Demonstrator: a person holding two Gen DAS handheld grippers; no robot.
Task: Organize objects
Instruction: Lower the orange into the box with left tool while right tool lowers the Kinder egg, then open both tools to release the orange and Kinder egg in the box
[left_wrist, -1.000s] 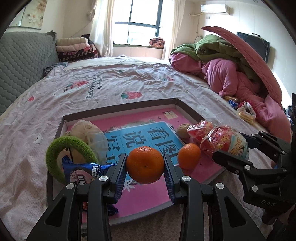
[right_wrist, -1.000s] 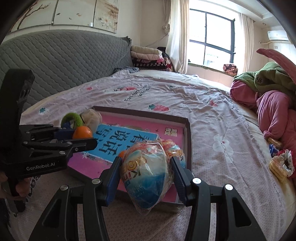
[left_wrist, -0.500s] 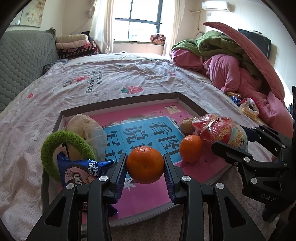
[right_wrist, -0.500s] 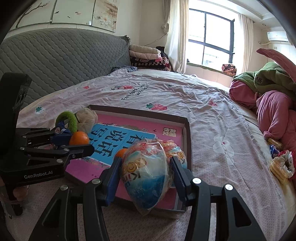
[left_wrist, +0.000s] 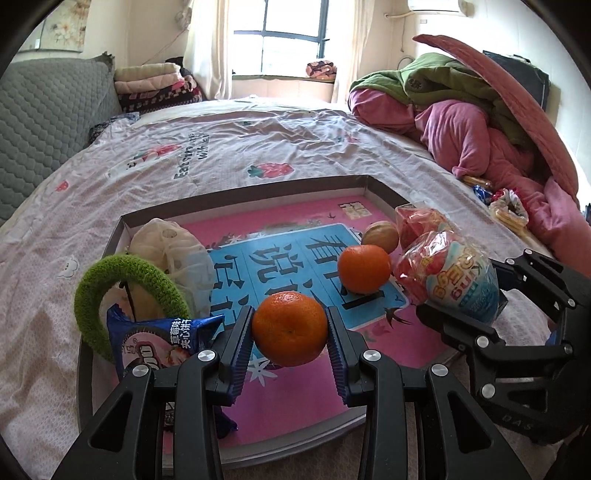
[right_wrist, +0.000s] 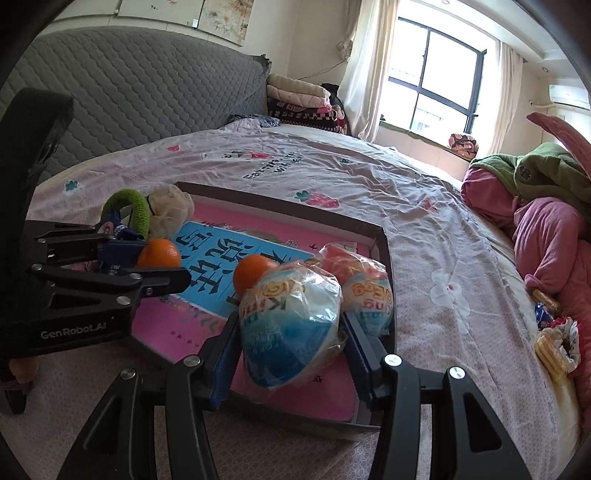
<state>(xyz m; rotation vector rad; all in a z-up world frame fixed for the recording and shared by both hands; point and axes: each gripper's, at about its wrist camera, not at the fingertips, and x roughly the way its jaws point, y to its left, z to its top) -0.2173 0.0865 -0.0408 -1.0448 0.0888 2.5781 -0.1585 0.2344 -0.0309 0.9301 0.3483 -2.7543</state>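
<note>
A shallow box tray (left_wrist: 243, 192) (right_wrist: 280, 203) with a pink and blue printed bottom lies on the bed. My left gripper (left_wrist: 290, 332) is shut on an orange (left_wrist: 289, 328) (right_wrist: 159, 253), held just above the tray's near part. My right gripper (right_wrist: 290, 328) (left_wrist: 469, 295) is shut on a wrapped toy egg (right_wrist: 290, 325) (left_wrist: 456, 275) over the tray's near right corner. In the tray lie a second orange (left_wrist: 364, 267) (right_wrist: 251, 272), a second wrapped egg (right_wrist: 365, 291) (left_wrist: 417, 221), a brownish round fruit (left_wrist: 380, 236), a green fuzzy ring (left_wrist: 110, 280), a blue snack packet (left_wrist: 159, 341) and a pale mesh bag (left_wrist: 173, 243).
The tray rests on a pale pink bedsheet (left_wrist: 221, 147). Piled pink and green bedding (left_wrist: 461, 118) lies at the right, with loose snack packets (left_wrist: 506, 206) (right_wrist: 554, 343) beside it. A grey quilted headboard (right_wrist: 129, 96) and folded blankets (right_wrist: 299, 96) stand at the back.
Both grippers keep their grips and have hardly shifted. In both views the tray and its contents have slid slightly in the picture as the views turned a little.
</note>
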